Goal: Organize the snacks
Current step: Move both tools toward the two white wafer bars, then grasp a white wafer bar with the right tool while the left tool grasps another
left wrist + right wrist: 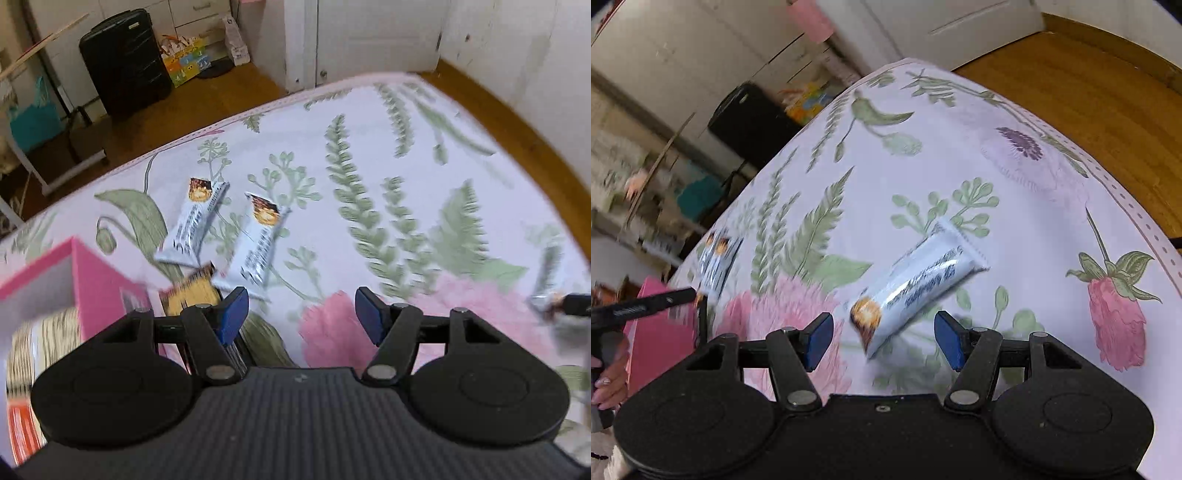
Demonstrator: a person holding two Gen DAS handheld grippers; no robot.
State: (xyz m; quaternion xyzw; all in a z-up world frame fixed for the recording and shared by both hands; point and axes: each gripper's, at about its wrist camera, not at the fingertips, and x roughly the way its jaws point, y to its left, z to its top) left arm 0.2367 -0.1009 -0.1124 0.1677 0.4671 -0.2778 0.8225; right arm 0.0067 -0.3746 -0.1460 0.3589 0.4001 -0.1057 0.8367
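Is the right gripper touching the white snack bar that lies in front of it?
Apart. The right wrist view shows the right gripper open, both pads clear of the snack bar.

It was a lived-in home bedroom: a bed under a white sheet printed with ferns and pink flowers (369,122), a wooden plank floor (1089,92), a black hard-shell suitcase (125,62) and white panelled cupboard doors (369,33).
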